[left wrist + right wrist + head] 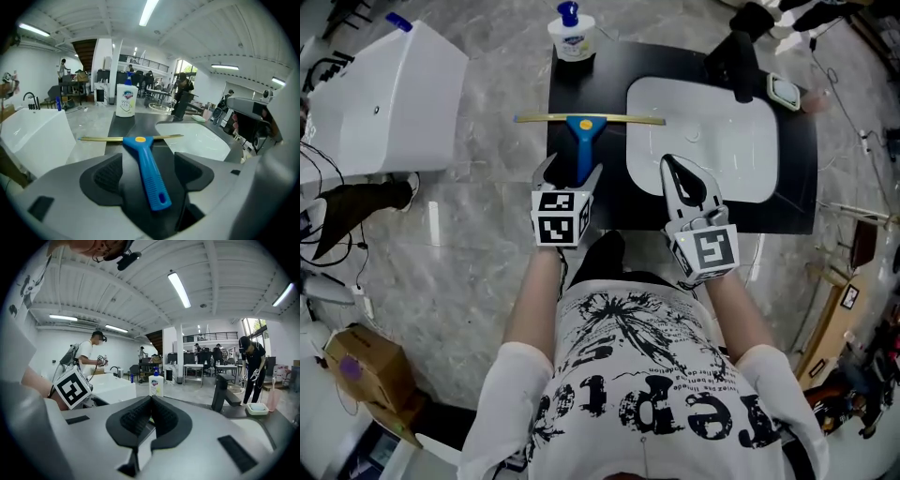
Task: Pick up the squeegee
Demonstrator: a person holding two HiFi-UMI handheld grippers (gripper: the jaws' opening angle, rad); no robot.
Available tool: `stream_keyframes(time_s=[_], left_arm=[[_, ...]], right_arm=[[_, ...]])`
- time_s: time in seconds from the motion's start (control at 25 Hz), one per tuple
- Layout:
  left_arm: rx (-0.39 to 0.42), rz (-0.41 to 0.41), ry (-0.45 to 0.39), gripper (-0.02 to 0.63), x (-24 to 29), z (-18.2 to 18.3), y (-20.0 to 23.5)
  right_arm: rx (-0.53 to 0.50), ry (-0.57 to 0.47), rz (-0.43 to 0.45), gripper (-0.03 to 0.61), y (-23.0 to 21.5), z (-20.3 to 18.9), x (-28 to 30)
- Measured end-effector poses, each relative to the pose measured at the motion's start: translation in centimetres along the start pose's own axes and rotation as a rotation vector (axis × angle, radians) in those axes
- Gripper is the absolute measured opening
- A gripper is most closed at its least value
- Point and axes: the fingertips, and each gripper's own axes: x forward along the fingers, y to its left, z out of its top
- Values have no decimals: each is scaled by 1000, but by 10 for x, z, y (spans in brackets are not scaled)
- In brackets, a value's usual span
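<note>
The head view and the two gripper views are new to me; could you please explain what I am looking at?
No robot here: a person holds hand tongs in each hand. The head view looks down from a camera on the head; each gripper view rides on one pair of tongs. On the black counter, beside a white basin, lies a blue-handled squeegee. The left tongs stand open either side of its handle, not gripping. The right tongs are shut and empty.
</note>
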Motion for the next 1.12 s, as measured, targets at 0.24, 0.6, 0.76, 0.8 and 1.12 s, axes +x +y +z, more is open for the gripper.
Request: stream_keyframes(time_s=[0.24,0.6,0.76,0.8,1.12], left_arm=[[-34,-1,77,341,46,-3,13],[-69,104,112,255,70,-9,23],[-91,115,107,146,70,-10,23],[-103,116,107,144,70,-11,22],[-139,129,114,143,56,-13,12]], right_arm=[[26,56,-29,15,-20,-20,33],[48,103,-57,15,-29,-36,41],[55,115,-73,15,-32,-43,34],[55,115,-73,15,-33,-43,33],[36,91,-67,15,-46,-27,20]])
